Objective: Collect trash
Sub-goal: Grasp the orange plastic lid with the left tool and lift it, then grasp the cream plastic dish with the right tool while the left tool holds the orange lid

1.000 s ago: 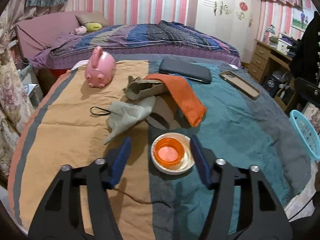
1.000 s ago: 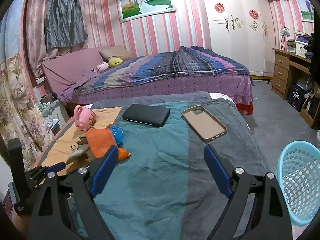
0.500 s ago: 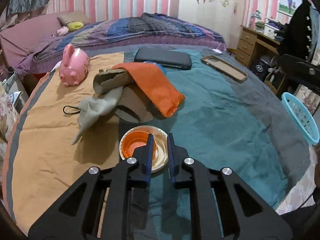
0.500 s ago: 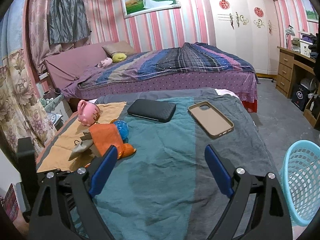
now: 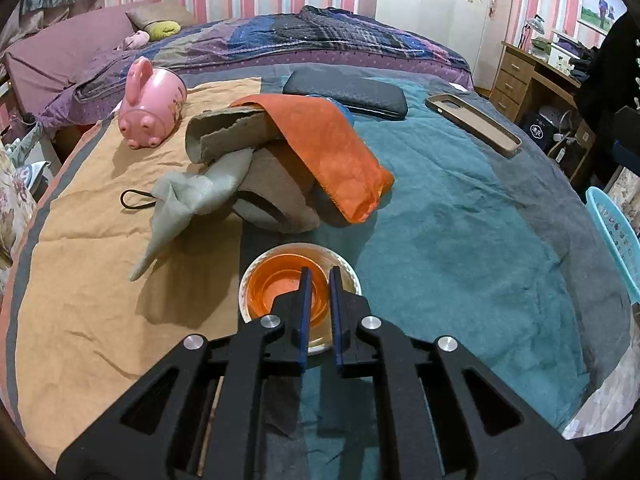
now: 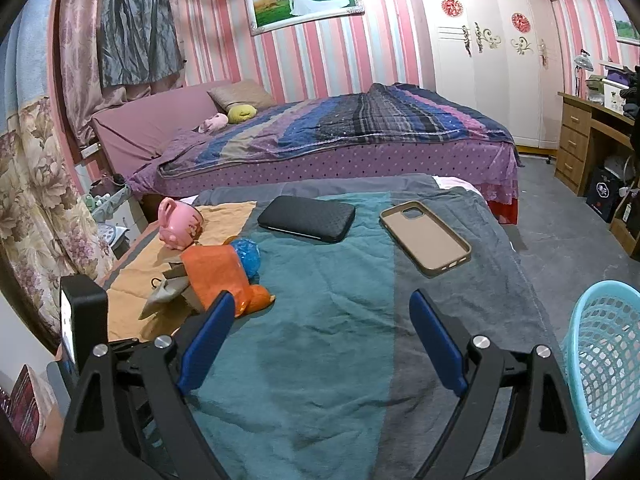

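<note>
1. Meanwhile, on a cloth-covered tabletop [image 5: 460, 240], the left gripper [image 5: 319, 280] is closing its blue fingers [image 5: 305, 300] over the near rim of a small plastic cup [image 5: 280, 280], a shallow orange-tinted cup with a pale outer wall, standing upright at the near centre where the tan cloth meets the teal. The rim wall sits between the almost-together fingers; whether the pads already bite cannot be told for certain.
2. Likely reason for the rim pinch: the cup is too wide and low to take across its body.
3. Just beyond the cup lies a heap of litter: an orange cloth [image 5: 332, 152] draped over torn cardboard [image 5: 228, 132] and a grey rag [image 5: 192, 200].
4. Farther off rest a pink piggy bank [image 5: 152, 104], a black case [image 5: 344, 92] and a phone case [image 5: 472, 124], seemingly keepsakes, not trash.
5. Held over the teal cloth, the right gripper [image 6: 320, 336] has its fingers spread wide and empty, probably in reserve.
6. At the right edge waits a light-blue basket [image 6: 608, 360], the probable destination.
</note>
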Tool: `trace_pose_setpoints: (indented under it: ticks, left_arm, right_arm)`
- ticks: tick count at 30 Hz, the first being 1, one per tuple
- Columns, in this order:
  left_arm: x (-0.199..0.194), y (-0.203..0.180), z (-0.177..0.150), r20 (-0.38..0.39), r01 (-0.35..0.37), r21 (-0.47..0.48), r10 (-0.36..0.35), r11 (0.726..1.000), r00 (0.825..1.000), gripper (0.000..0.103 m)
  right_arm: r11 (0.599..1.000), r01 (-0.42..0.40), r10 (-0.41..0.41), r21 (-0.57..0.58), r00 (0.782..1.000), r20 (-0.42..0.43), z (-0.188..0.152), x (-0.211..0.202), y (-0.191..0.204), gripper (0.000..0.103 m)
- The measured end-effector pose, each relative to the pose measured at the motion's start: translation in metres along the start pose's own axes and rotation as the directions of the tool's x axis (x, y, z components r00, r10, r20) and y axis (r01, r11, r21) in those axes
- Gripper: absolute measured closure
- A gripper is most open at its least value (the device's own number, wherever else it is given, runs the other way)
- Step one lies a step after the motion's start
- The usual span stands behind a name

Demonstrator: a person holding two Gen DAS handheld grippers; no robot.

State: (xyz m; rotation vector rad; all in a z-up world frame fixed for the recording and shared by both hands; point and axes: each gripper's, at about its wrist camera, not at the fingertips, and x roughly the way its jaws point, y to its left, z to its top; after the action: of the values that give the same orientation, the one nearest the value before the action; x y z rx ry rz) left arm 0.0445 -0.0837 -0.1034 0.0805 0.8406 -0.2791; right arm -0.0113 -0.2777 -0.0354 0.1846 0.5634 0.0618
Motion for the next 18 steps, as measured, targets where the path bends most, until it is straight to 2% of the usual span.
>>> trace_pose_setpoints:
  ticks: [5,12,18]
  left_arm:
    - [-0.005,-0.002,0.002,0.024,-0.003,0.008,0.003,1.000,1.000,0.099]
    - [-0.035,0.001,0.013,0.111,0.003,0.006,-0.004,1.000,0.994,0.099]
    - [-0.069,0.025,0.018,0.195,-0.010,-0.025,0.014,1.000,0.981,0.099]
  right_arm:
    - [1.000,-0.006,0.006,0.001,1.000,0.001,0.000,-0.001,-0.001,0.016]
    - [1.000,-0.008,0.008,-0.018,1.000,-0.006,-0.002,0.001,0.006,0.016]
    - [0.999,-0.021,0.020,-0.030,1.000,-0.015,-0.006,0.007,0.018,0.016]
